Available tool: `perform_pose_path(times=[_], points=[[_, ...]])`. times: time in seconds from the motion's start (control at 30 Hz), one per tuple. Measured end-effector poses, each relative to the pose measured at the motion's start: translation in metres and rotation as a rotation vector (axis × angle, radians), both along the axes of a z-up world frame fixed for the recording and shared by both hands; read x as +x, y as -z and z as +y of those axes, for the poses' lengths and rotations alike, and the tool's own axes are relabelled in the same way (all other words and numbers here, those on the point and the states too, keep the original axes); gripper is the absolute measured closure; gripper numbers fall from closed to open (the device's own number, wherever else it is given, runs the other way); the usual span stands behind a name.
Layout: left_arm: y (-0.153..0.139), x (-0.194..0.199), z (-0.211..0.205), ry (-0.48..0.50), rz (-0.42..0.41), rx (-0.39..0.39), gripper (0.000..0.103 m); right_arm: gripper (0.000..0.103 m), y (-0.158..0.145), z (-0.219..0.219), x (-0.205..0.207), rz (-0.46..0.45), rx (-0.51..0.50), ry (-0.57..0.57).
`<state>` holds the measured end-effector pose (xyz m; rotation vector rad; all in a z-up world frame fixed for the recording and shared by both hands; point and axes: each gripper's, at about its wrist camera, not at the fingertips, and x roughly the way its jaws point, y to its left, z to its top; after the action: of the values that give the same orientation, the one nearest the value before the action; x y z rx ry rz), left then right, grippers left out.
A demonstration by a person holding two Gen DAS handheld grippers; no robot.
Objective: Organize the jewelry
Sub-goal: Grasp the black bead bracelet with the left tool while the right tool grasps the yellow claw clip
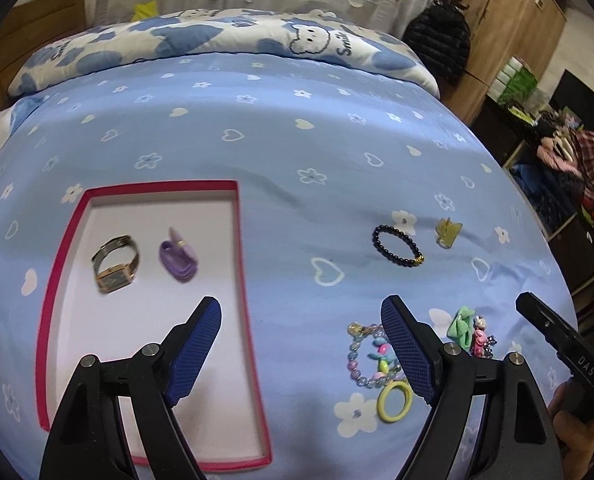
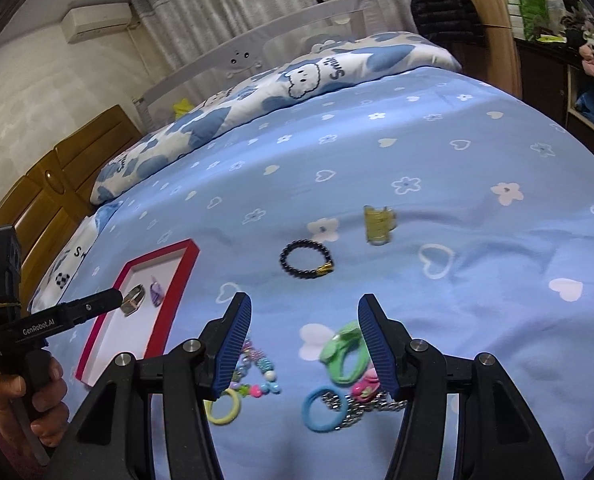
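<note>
A: What is seen on the bed (image 1: pixel 257 152)?

B: A blue sheet printed with white flowers and hearts is spread over it. A shallow box (image 1: pixel 53 304) with a red rim and white floor is set at the left. Two pieces are laid inside it at the far end: a watch (image 1: pixel 115 264) with a square gold case, dark dial and metal band, and, just right of it, a purple strap (image 1: pixel 178 257) coiled on itself.

A: And outside the box?

B: A bracelet (image 1: pixel 397 245) of dark round beads with one gold bead is laid well to the right of the box, and a small yellowish clip (image 1: pixel 448 232) is seen just right of that. Nearer, a pile is gathered: a pastel bead string (image 1: pixel 367 354), a yellow hair tie (image 1: pixel 395 400), a green bow (image 2: pixel 343 354), a blue hair tie (image 2: pixel 325 410), a silver chain (image 2: pixel 347 414) and a pink charm (image 2: pixel 364 388). The chain is overlapped by the blue tie; finer detail is blurred.

A: How are the grippers held?

B: The left gripper (image 1: pixel 301 352) is spread wide and nothing is held; its left finger is over the box's right part, its right finger over the bead string. The right gripper (image 2: pixel 305 346) is parted at a middling width, also empty, over the pile, with the green bow by its right finger. Each gripper is pointed down at the sheet, and the left one's handle is seen gripped by a hand (image 2: pixel 37 396) at the near left of the right view.
</note>
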<state>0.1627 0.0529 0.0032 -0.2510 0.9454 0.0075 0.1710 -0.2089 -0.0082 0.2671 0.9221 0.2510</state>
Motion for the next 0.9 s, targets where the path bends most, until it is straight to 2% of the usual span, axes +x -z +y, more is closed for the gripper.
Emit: perform_pose_path(times=[0.5,0.9], points=[[0.026,0.074,-0.039,0.079,0.060,0.071,0.021,0.045,0.017,-0.028,0.037,0.024,-0.020,0.042],[0.073,0.144,-0.062,0.121,0.117,0.075,0.021,0.045,0.045,-0.031,0.090,0.065,-0.050,0.031]])
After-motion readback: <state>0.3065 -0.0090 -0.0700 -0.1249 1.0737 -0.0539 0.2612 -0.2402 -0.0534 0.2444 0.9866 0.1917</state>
